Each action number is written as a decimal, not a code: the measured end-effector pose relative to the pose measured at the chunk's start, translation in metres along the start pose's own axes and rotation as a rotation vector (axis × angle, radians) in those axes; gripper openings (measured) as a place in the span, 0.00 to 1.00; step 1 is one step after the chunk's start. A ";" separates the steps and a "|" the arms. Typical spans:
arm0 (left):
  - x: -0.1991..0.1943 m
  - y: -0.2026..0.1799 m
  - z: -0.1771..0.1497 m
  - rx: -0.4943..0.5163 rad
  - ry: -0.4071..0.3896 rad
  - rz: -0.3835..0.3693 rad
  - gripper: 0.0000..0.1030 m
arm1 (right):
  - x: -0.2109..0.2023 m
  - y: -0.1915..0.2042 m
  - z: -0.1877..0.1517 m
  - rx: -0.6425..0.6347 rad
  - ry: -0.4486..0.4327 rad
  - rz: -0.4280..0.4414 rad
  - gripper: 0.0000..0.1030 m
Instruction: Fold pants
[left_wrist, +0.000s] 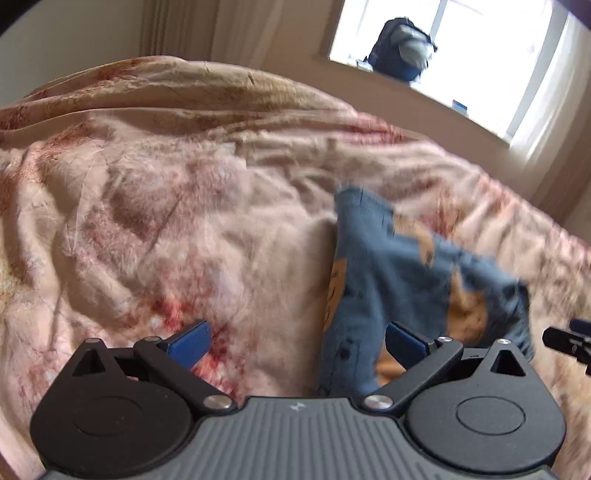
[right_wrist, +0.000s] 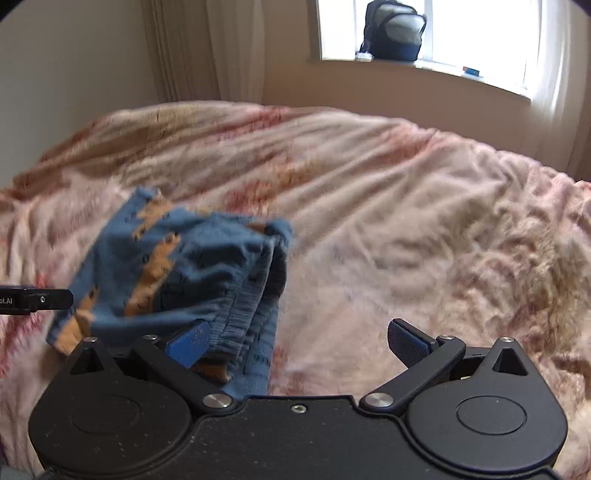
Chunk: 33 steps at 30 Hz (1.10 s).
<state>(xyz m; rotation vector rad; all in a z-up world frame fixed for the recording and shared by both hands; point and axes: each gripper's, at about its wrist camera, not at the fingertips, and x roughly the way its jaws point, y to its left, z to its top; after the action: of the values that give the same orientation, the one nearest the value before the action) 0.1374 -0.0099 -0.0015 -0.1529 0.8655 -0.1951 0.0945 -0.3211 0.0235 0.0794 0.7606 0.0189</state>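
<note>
— Ahead of the left gripper (left_wrist: 298, 345), what lies on the bed?

— Pants (left_wrist: 406, 280), folded into a small thick bundle — blue cloth with orange patches of print. They sit just beyond and a little to the right of that gripper's right finger (left_wrist: 404, 345), resting on the pink and cream blanket (left_wrist: 147, 229).

— Is the left gripper holding them?

— No. Its jaws stand fully apart, blue pads bare. Part of the blue cloth shows in the gap near the right finger, but neither pad presses on it.

— And from the right gripper (right_wrist: 298, 343)?

— There the pants (right_wrist: 177, 273) lie ahead and to its left. The gathered, ribbed waistband (right_wrist: 255, 325) faces the camera, with several layers stacked at the folded edge, and it runs down beside the left finger (right_wrist: 188, 343). The upper corner of the bundle is blurred, so the print there cannot be read.

— Jaws?

— Spread wide too, with nothing clamped. Cloth lies close against the left finger; whether it touches the pad I cannot tell.

— Can either gripper see the other?

— A dark tip of the right one shows at the right edge of the left view, and the left one's tip pokes in at the left edge of the right view.

— Beyond the bed?

— A backpack (right_wrist: 393, 33) stands on the windowsill (right_wrist: 461, 74), far ahead of both grippers.
</note>
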 end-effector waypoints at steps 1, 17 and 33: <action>0.002 -0.002 0.004 -0.006 -0.018 -0.006 1.00 | -0.003 0.001 0.003 0.009 -0.045 0.003 0.99; 0.078 -0.012 0.034 0.110 -0.065 0.001 1.00 | 0.055 -0.018 0.015 0.144 -0.146 -0.106 0.99; 0.081 0.000 0.044 0.030 -0.111 -0.028 1.00 | 0.062 -0.004 0.015 0.087 -0.167 -0.080 0.99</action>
<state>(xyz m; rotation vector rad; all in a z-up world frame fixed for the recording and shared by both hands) 0.2225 -0.0261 -0.0327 -0.1467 0.7501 -0.2233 0.1501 -0.3236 -0.0087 0.1317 0.5974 -0.0961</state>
